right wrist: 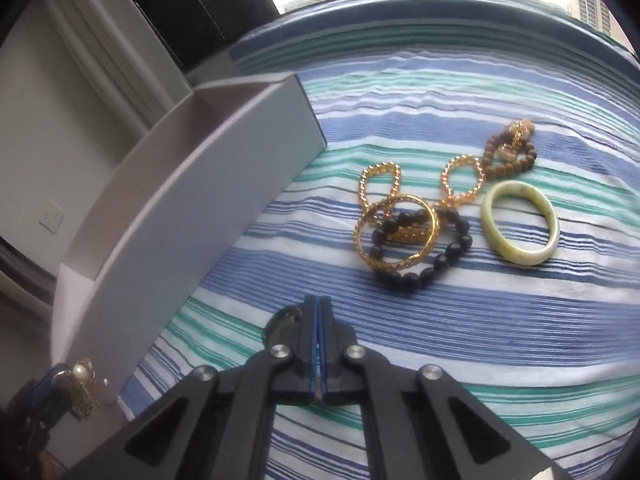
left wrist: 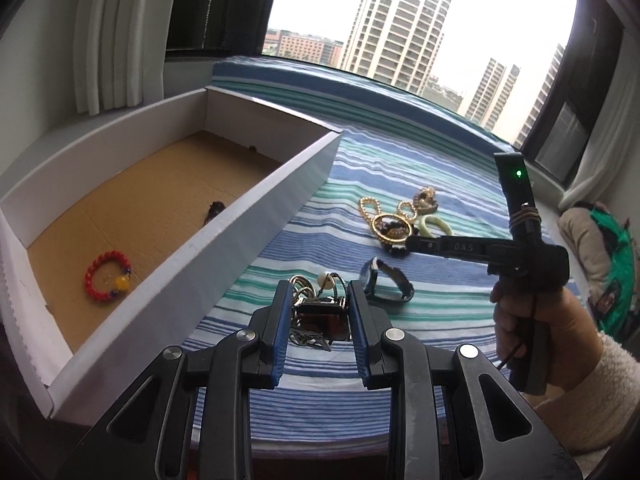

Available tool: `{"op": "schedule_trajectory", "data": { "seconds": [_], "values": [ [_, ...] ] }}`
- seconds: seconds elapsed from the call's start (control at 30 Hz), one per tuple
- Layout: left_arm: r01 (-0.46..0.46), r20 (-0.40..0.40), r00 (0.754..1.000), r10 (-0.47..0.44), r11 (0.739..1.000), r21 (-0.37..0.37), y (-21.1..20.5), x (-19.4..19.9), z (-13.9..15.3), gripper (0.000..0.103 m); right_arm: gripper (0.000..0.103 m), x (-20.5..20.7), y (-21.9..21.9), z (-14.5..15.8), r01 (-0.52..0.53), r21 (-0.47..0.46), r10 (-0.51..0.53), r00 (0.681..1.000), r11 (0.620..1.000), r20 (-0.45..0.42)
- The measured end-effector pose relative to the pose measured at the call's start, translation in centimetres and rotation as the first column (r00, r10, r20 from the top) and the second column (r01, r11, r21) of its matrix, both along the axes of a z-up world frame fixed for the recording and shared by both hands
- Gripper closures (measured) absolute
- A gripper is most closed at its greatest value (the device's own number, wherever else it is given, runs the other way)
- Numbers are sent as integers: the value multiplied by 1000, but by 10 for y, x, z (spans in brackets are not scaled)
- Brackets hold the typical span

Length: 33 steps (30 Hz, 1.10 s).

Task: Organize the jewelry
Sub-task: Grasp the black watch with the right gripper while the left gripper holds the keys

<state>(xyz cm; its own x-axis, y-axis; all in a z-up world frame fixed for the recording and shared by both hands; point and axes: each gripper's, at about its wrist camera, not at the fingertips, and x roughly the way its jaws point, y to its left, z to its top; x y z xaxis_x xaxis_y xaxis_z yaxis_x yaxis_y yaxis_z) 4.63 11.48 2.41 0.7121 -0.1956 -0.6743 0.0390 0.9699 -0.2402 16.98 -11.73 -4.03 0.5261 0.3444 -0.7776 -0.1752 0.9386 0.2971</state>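
Left tool (left wrist: 320, 320) clamped on a loose, dangly tangle of chains (left wrist: 316, 312), right tool (right wrist: 319, 344) pressed together empty; the stiff jade bangle (right wrist: 520, 222) looks slippery, best pinched across its rim.

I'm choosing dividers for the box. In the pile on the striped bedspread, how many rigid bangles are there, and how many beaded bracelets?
Rigid bangles: 2 (gold metal bangle, pale green stone bangle)
Beaded bracelets: 2 (black round-bead bracelet, brown wooden-bead bracelet)
Total: 4
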Motion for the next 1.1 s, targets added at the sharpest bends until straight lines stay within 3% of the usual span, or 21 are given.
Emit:
{"op": "schedule_trajectory", "data": {
  "seconds": [0.27,0.4,0.6,0.83,0.93,1.1],
  "values": [
    [-26,10,1000,26,1000,-14,10,-4,11,76,98,0,-24,11,15,68,-14,1000,998,-11],
    [-58,-5,998,58,998,-16,20,-7,7,76,70,7,-42,2,79,100,-72,995,992,-71],
    [-66,-10,998,66,997,-35,27,-10,3,76,70,18,-15,-25,18,23,-14,984,1000,-178],
    [-53,-22,998,52,998,-42,26,-13,0,76,71,33,13,-49,-89,-172,61,985,981,-163],
    [-49,-29,998,47,997,-65,28,-11,3,76,90,30,25,-47,-179,-233,149,979,956,-142],
    [-65,24,998,66,996,-56,45,-10,34,76,94,24,21,-20,-193,-185,175,979,964,-107]
  ]
}}
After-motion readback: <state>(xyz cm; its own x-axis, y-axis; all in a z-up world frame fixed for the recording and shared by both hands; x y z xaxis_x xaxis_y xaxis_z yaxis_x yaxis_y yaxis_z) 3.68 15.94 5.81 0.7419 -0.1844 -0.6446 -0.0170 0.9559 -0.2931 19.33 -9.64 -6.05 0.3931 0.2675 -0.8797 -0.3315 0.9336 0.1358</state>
